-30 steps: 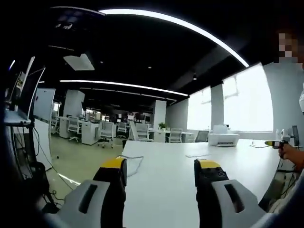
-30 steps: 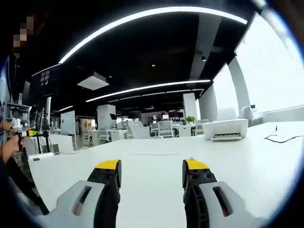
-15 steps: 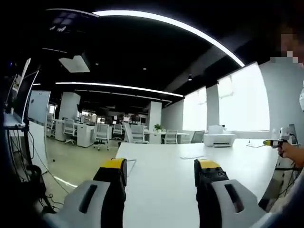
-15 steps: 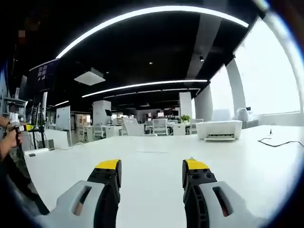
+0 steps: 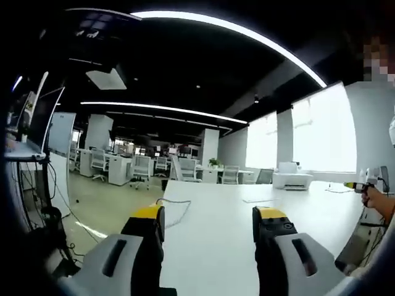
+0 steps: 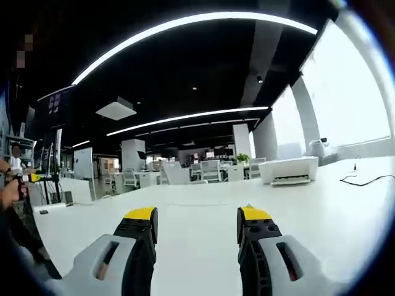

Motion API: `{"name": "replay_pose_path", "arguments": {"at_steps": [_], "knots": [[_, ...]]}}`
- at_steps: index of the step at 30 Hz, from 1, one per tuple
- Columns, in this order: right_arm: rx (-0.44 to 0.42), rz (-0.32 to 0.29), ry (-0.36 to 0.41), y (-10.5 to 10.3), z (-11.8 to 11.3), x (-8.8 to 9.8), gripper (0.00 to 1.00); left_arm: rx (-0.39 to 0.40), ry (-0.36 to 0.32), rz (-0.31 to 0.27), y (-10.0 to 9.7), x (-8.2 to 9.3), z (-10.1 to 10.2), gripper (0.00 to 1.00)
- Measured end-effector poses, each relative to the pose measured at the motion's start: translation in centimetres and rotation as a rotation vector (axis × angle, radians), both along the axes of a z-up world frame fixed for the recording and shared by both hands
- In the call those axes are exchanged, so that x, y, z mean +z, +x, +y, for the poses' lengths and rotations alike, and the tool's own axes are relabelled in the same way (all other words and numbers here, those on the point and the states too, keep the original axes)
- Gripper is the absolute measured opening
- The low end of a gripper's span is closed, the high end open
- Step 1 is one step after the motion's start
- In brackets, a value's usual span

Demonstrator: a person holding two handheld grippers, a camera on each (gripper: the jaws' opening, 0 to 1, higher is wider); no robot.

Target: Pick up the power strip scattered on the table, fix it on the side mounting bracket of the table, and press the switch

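My left gripper [image 5: 208, 216] hovers open over the white table [image 5: 210, 246], with nothing between its yellow-tipped jaws. My right gripper [image 6: 196, 216] is open too, above the same table [image 6: 197, 240], and holds nothing. Far out on the top lies a thin pale flat thing [image 5: 259, 200], too small to tell what it is. A white cable [image 5: 174, 209] loops near the table's left edge. The other gripper [image 5: 364, 184] shows at the far right of the left gripper view, held in a hand. The left gripper's yellow tip [image 6: 37, 177] shows at the left edge of the right gripper view.
A white printer [image 5: 291, 179] [image 6: 289, 170] stands at the far end of the table. A black cable [image 6: 365, 180] lies on the right part of the top. Desks and chairs [image 5: 142, 169] fill the office behind. A monitor stand [image 5: 31, 123] rises on the left.
Both views have tilted slightly up, then down, with the hands. Both grippers stay open and nothing on the table has moved.
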State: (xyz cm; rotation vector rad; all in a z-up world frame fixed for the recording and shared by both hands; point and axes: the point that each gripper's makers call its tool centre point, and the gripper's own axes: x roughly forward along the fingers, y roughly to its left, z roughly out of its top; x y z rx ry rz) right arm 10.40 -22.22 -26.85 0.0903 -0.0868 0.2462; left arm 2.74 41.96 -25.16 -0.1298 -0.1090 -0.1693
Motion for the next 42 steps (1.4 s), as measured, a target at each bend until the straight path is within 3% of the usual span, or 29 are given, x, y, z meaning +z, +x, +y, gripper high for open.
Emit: {"name": "replay_pose_path", "arguments": {"at_steps": [8,16,20,29,35,42], "knots": [[-0.03,0.002,0.011,0.3,0.6,-0.2,0.47,0.025,0.001,0.005,-0.7,-0.3,2.7,0.61],[-0.036,-0.006,0.005,0.0,0.8,0.5,0.47,0.053,-0.002,0.017,-1.4,-0.7,4.2,0.59],[-0.041,0.003,-0.011,0.1,0.6,0.4,0.46,0.024,-0.06,0.015,-1.9,-0.2,4.5,0.58],[-0.038,-0.008,-0.014,0.0,0.5,1.3,0.46,0.045,-0.076,0.001,-2.4,0.4,6.4,0.58],[-0.009,-0.02,-0.004,0.2,1.2,1.7,0.46,0.054,-0.086,0.04,-2.7,-0.1,7.5,0.58],[0.028,-0.02,0.004,0.6,2.1,1.8,0.46,0.076,-0.048,0.162,-2.7,-1.9,8.6,0.57]]}}
